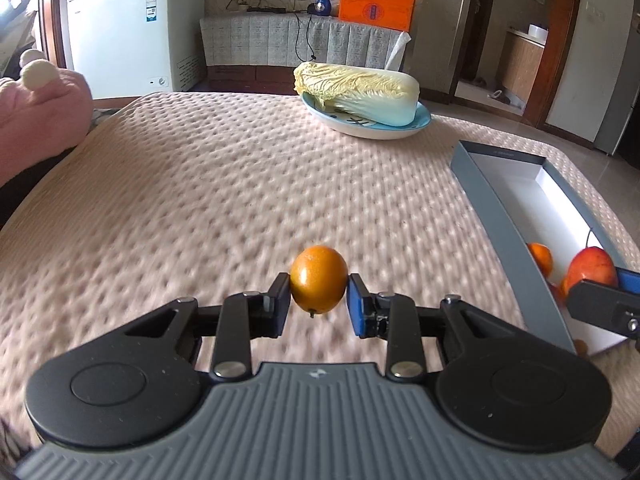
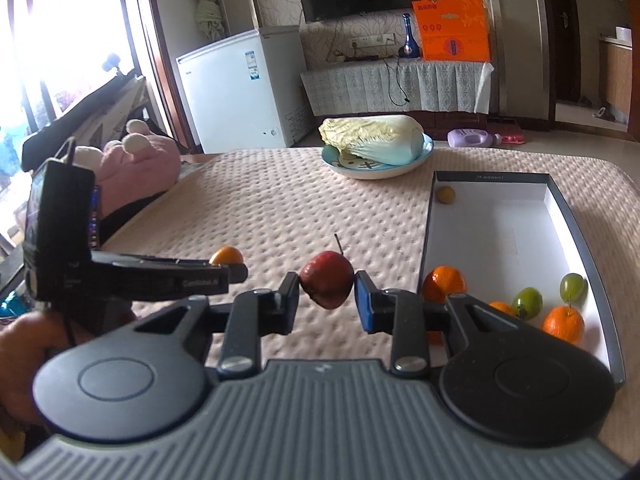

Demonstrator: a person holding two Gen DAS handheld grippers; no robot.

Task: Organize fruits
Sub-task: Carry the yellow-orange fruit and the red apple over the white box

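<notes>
Now your left gripper (image 1: 319, 303) has its fingers (image 1: 280, 304) pinching a small orange-yellow fruit (image 1: 319, 279) above the quilted bench (image 1: 240, 184). Your right gripper (image 2: 327, 300) pinches a red apple (image 2: 327, 285), stem up, just left of the grey box (image 2: 560, 216). Inside the box lie tangerines (image 2: 563, 323), two green grapes (image 2: 527, 302) and a brownish fruit (image 2: 445, 195). A napa cabbage (image 2: 374, 138) rests on a blue plate (image 2: 380, 171) beyond.

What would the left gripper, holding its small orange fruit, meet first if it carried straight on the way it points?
Most likely the quilted tablecloth: the left gripper tilts downward over bare cloth. The cabbage plate lies far beyond, to the right; depth is uncertain.
</notes>
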